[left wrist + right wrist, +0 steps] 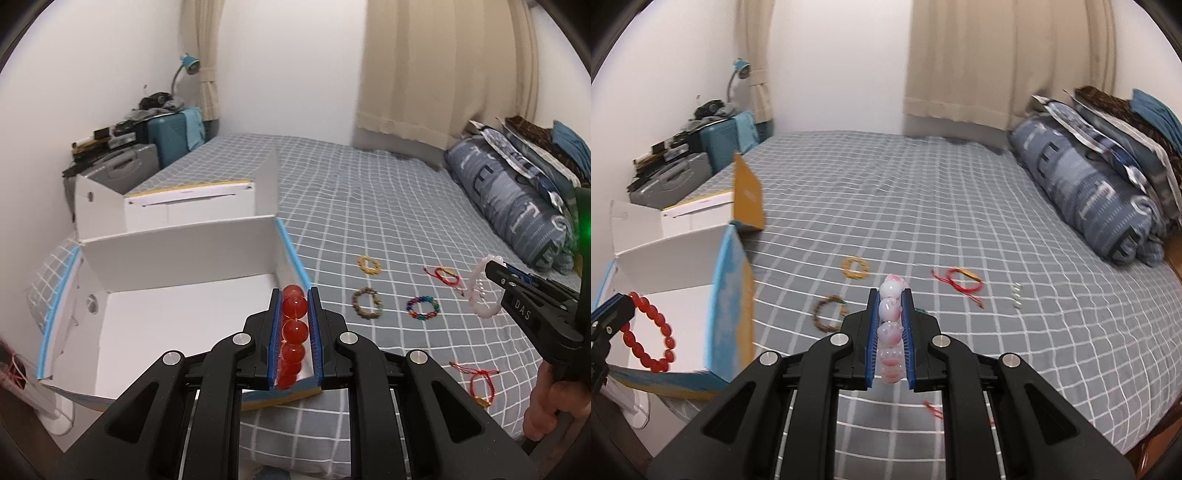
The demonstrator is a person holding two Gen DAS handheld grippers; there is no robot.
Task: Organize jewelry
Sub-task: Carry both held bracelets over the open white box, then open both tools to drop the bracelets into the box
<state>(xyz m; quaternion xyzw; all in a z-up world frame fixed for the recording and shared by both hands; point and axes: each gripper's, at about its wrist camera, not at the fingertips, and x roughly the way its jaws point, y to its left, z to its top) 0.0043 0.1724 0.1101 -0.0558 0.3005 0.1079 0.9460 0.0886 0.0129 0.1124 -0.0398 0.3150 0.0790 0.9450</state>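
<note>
Left gripper (pixel 294 295): foreground of the left wrist view; jaws clamped on the red bead bracelet (pixel 293 332), whose beads run in a row between the blue pads.
Red bead bracelet, position: held over the near right corner of the open white box (pixel 166 306); in the right wrist view the loop hangs free against the box interior.
Right gripper (pixel 890 295): jaws closed on the pink-and-white bead bracelet (pixel 891 328); from the left wrist view the loop dangles from its tip above the bed.
Hand (pixel 546 398): grips the right gripper's handle at the lower right edge.
Bed (pixel 923 192): grey sheet with a white grid.
Loose jewelry on the bed: red cord bracelet (pixel 476 380) nearest; brown bead bracelet (pixel 366 303) and multicoloured bracelet (pixel 423 307) side by side; yellow bracelet (pixel 368 264) and second red cord bracelet (pixel 445 275) beyond; small pale piece (pixel 1017 295) apart to the right.
Second box (pixel 177 206): open, directly behind the first.
Rolled bedding (pixel 1089 199): along the right side of the bed.
Curtains (pixel 997 62): far wall.
</note>
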